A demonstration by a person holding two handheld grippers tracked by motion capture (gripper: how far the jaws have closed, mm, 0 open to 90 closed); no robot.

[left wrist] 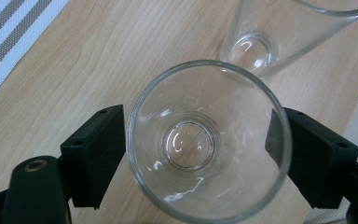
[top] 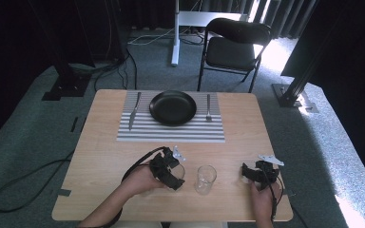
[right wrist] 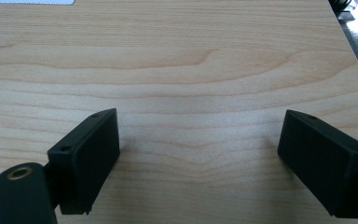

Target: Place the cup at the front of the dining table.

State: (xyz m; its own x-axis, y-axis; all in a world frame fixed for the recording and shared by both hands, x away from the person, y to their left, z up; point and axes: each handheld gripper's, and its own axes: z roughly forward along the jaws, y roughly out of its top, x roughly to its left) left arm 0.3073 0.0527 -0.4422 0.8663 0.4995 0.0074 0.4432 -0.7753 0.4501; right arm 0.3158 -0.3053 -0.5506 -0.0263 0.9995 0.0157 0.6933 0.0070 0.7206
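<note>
So the clear, empty drinking glass (left wrist: 208, 140) is seen from above between the two black pads of the left tool (left wrist: 198, 156), and it looks like it's clamped by them at the rim. A second clear glass tumbler (top: 205, 178), also empty, is stood on the light wooden table (top: 100, 161) just beside the gripped glass, on its right in the high view. The right tool (right wrist: 198, 161) is held wide with nothing in it, further right of that glass. Beyond the glass, a round black plate (top: 173, 107), nothing on it, is laid on a grey-and-white striped placemat (top: 171, 133).
</note>
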